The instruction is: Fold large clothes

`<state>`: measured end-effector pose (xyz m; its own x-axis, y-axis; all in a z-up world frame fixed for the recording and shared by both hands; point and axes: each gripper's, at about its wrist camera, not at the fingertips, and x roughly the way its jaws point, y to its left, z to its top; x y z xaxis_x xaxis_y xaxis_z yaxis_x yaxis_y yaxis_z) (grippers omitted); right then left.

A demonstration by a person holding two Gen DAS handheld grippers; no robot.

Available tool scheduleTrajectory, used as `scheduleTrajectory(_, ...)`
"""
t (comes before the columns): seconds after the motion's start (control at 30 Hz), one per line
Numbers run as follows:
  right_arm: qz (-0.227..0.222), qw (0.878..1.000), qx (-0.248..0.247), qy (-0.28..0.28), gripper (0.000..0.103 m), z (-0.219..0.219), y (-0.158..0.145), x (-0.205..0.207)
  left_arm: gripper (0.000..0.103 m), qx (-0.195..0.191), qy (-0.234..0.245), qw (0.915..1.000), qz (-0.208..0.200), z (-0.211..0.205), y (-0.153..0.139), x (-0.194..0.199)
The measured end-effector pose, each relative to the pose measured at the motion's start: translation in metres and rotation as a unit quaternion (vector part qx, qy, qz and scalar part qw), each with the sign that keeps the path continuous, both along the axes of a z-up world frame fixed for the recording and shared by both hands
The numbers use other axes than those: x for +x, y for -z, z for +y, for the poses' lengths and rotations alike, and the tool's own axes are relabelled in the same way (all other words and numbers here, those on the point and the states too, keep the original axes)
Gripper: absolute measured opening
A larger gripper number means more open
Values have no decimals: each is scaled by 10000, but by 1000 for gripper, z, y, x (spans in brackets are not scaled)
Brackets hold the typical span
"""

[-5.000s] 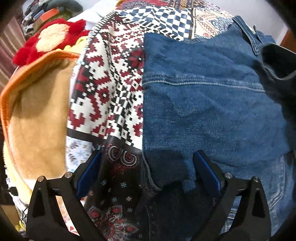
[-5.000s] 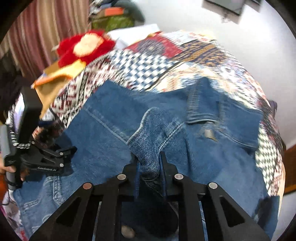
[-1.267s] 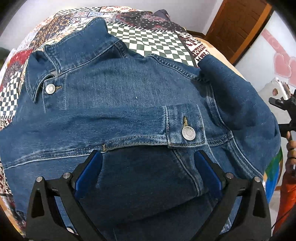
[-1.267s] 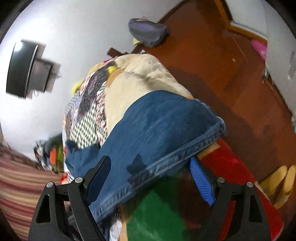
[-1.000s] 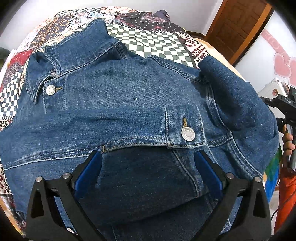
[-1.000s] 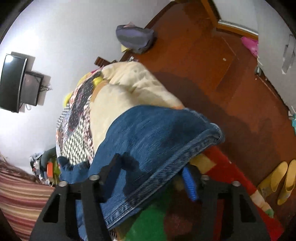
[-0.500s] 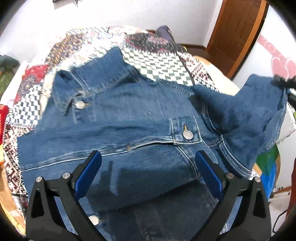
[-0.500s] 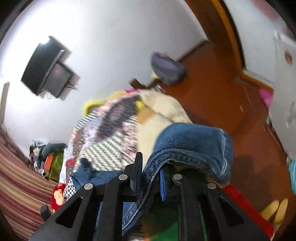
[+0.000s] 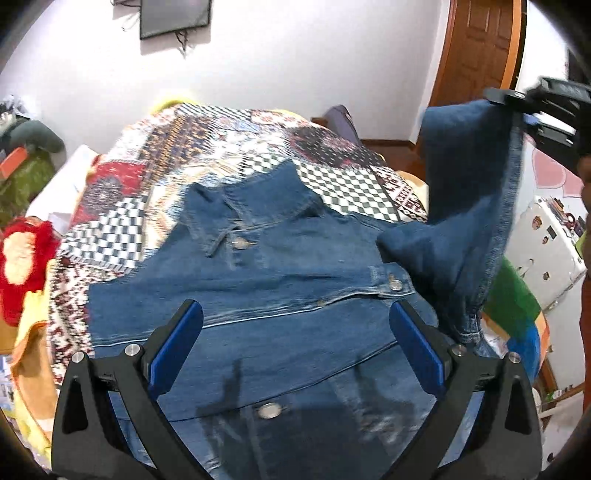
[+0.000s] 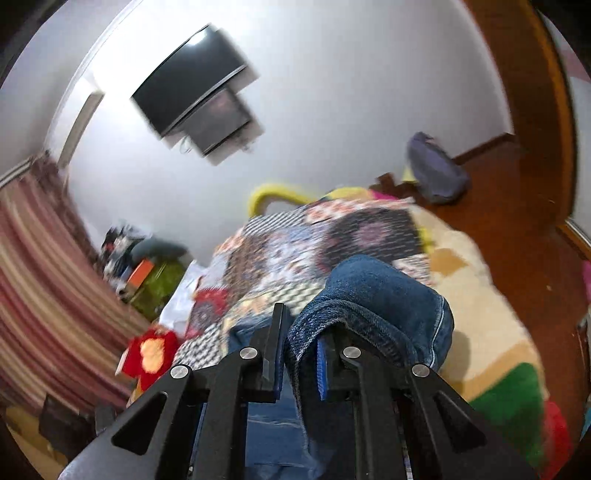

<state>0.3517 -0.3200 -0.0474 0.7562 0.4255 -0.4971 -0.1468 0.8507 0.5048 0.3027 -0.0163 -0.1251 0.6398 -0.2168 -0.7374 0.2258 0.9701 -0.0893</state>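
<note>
Above the patchwork bedspread (image 9: 221,147), right gripper (image 10: 299,354) clamps denim jacket (image 9: 295,258) sleeve (image 9: 469,206) aloft (presumably for folding inward); left gripper (image 9: 295,347) spread, empty.

A home bedroom, a bed under a patchwork quilt (image 9: 258,147) ahead of the left tongs, wall-mounted television (image 9: 173,16) above it, wooden door (image 9: 476,48) to the right, striped curtain (image 10: 40,266) left of the right tongs, what looks like a red plush toy (image 9: 22,254) at the bedside.

Jacket (image 9: 280,266) hem cut off by lower frame edge behind left gripper (image 9: 295,347). Sleeve (image 10: 384,306) end hidden between right gripper (image 10: 301,354) fingers. Television (image 10: 195,92) motion-blurred, doubled outline.
</note>
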Motion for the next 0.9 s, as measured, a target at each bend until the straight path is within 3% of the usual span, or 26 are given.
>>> scheduleTrajectory(0.23,275,9949,-230,-941,10,112,23,19,102,-80,-261,9996,-124,49,-7,-25)
scheduleTrajectory(0.37,698,9846,-340,-1567,9,179,55,28,102,-162,-612,9979,-100,76,-4,-36)
scheduleTrajectory(0.5,1348,9665,-358,-2154,9,232,108,23,102,-422,-996,9941,40,104,4,-47)
scheduleTrajectory(0.6,1710,9540,-535,-2405,9,253,140,17,102,-453,-1263,9908,180,123,12,-53)
scheduleTrajectory(0.77,2192,9408,-728,-2482,10,259,169,4,102,-386,-1582,9862,305,142,21,-59)
scheduleTrajectory(0.9,3131,9198,-482,-2316,10,245,201,3,102,-425,-1738,9832,347,150,24,-63)
